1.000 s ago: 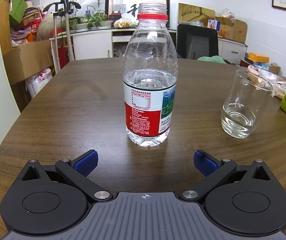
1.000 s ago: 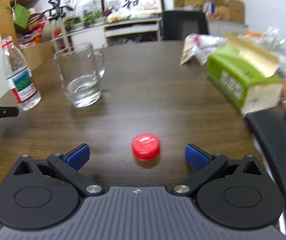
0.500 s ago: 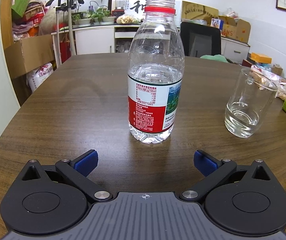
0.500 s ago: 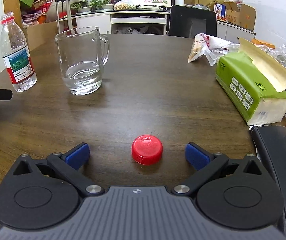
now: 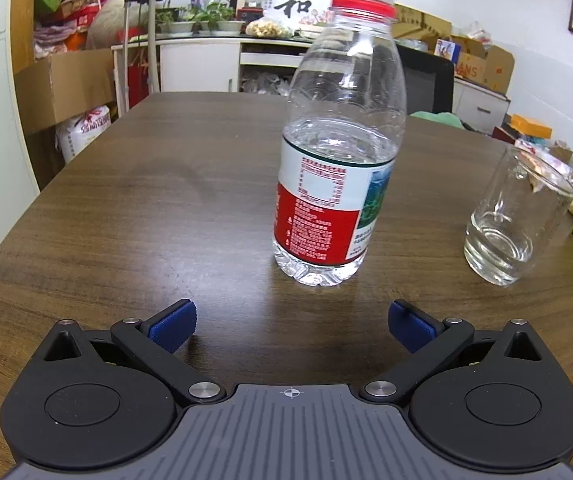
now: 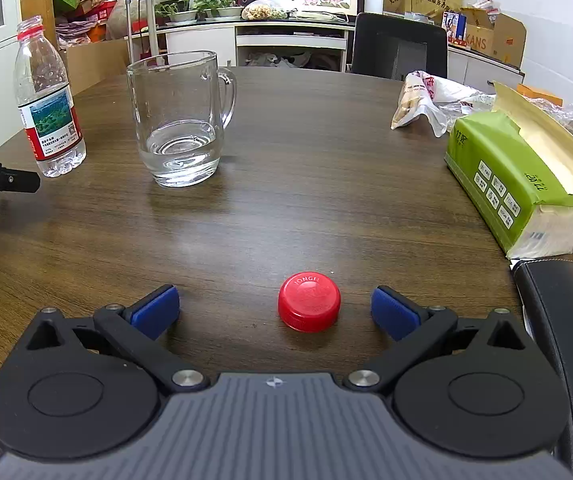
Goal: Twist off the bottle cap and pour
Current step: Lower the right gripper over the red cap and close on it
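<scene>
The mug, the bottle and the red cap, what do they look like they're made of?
Mug: probably clear glass, thick walled with a heavy base and glossy highlights. Bottle: thin clear plastic, ribbed shoulder, dimpled base, printed wrap label. Red cap: opaque moulded plastic, slight sheen, embossed lettering on top, ridged skirt.

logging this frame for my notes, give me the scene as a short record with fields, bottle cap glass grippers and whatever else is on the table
bottle: upright on the table, open, partly full of water
cap: red, off the bottle, lying on the table between the right fingers, touching neither
glass: handled mug to the right of the bottle, a little water in the bottom
left gripper: open, empty, facing the bottle
right gripper: open, empty
other: green tissue box, open; white plastic bag behind it
</scene>
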### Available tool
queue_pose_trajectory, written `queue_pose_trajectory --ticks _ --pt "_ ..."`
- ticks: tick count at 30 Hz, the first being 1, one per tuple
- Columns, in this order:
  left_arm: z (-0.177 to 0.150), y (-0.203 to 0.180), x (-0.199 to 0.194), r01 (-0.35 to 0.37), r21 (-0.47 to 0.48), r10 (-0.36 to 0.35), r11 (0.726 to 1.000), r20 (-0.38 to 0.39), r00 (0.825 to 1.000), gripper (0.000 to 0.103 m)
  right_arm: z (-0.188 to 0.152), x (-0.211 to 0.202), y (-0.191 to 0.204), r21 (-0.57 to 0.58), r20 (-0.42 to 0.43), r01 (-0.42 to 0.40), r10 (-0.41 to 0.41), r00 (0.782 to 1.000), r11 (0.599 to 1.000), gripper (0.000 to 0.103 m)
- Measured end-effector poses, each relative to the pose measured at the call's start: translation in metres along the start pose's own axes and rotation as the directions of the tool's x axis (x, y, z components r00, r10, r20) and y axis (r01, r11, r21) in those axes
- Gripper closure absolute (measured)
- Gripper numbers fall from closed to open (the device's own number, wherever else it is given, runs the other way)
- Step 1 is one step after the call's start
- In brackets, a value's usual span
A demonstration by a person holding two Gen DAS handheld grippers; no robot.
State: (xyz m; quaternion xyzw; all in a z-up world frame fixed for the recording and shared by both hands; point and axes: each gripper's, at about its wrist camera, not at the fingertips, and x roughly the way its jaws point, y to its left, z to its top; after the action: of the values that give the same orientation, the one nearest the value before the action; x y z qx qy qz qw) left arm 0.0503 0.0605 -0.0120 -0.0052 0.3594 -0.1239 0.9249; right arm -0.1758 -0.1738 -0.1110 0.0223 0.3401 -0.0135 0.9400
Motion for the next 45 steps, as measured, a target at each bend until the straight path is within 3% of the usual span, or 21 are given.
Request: queue_pose_trajectory --ticks 11,14,27,30,38,45 --pt "-0.001 0.000 0.002 -0.002 -0.028 0.002 1.000 0.006 1.000 0.000 0.000 -0.001 -0.001 -0.004 0.010 -0.010 0.011 1.000 1.000 0.006" --pt "-0.002 -0.001 0.001 -0.005 -0.016 0.006 1.000 0.014 1.000 0.000 0.000 0.000 -0.001 -0.015 0.001 -0.038 0.038 0.999 0.999 0.000" --pt "-0.011 0.000 -0.006 -0.017 -0.011 0.018 1.000 0.024 1.000 0.000 -0.001 0.001 -0.003 -0.066 0.012 -0.069 0.069 0.998 0.995 0.000" --pt "0.004 -0.003 0.000 -0.016 -0.014 0.016 1.000 0.023 1.000 0.000 0.000 0.002 -0.007 -0.079 0.010 -0.088 0.089 0.996 0.993 0.000" --pt "0.004 -0.005 -0.001 -0.011 -0.016 0.011 1.000 0.018 1.000 0.000 -0.002 0.000 -0.016 -0.134 0.013 -0.157 0.160 0.987 0.978 0.000" --pt "0.005 -0.004 -0.002 -0.004 -0.025 0.004 1.000 0.018 1.000 0.000 -0.003 -0.001 -0.015 -0.132 0.013 -0.154 0.157 0.988 0.979 0.000"
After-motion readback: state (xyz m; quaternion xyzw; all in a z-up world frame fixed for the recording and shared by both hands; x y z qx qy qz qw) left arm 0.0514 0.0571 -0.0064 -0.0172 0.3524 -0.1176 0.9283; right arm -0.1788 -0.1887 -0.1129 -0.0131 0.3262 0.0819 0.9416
